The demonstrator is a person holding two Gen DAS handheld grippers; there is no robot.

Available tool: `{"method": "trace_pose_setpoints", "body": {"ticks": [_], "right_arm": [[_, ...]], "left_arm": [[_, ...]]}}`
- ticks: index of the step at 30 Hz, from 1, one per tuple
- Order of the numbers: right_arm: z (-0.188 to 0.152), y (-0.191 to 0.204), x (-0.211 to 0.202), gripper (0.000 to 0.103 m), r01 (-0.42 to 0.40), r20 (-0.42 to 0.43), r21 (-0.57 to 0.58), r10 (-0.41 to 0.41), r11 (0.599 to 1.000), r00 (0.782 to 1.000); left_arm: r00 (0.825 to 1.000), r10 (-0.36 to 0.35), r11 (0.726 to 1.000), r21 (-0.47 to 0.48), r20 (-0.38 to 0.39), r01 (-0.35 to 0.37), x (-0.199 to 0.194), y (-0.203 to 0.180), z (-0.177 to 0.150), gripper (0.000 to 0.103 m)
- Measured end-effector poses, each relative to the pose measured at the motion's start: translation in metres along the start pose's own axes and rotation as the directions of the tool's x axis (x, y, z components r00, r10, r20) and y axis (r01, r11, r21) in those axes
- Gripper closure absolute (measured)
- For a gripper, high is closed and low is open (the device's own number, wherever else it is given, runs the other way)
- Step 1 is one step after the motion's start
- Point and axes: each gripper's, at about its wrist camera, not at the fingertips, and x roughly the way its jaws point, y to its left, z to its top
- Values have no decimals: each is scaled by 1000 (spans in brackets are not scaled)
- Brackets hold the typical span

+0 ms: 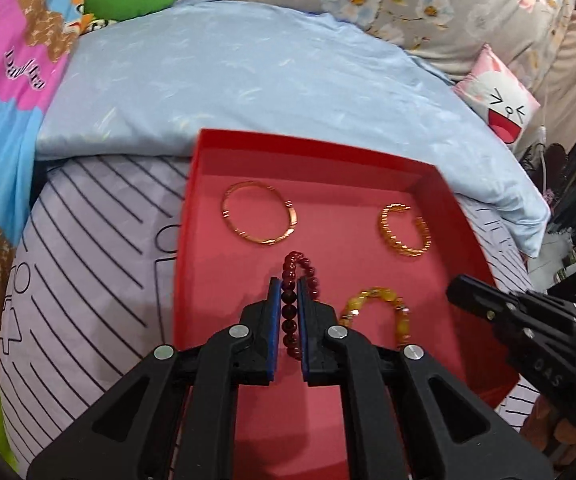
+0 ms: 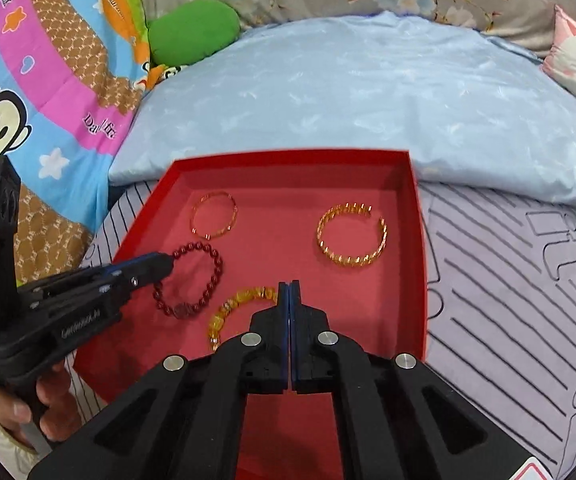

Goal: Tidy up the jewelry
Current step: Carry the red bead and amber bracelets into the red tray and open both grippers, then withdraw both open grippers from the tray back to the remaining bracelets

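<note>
A: How is the light?

B: Even and fairly bright, soft indoor light. The red tray (image 1: 439, 184) shows only faint shadows, one along its far wall and one under the left tongs (image 1: 288, 284).

A: Any glare?

B: Small glints on the gold bangle (image 2: 214, 216) and the metal pins of the tongs, nothing blown out.

A: Sharpness?

B: Centre crisp in both views. Fisheye bends the striped sheet (image 2: 507, 280) and the blue quilt (image 1: 248, 68) toward dark, vignetted corners, where detail softens.
</note>
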Motion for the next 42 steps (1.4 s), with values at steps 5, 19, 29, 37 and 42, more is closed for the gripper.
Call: {"method": "trace_pose_setpoints", "body": {"ticks": [5,19,29,37,42], "right_arm": [[-9,17,18,96,-13,-48,-51,10,999,999],[-9,2,42,99,214,-101,-95,-224,972,969],[-13,-5,-6,97,216,-4,-25,-216,976,976],[-38,12,-61,77,167,56,-21,-166,986,985],[-69,22,-92,62,134,70,-34,-131,990,989]], "left_arm": [[997,78,997,4,2,-78,4,6,-5,95],[985,155,987,38,78,-158,-18,0,-7,71],[984,155,987,25,83,-158,-32,-3,-17,71],[982,152,988,20,115,-156,-70,-15,-42,58],[977,152,988,17,148,-156,-101,-24,-67,43]]}}
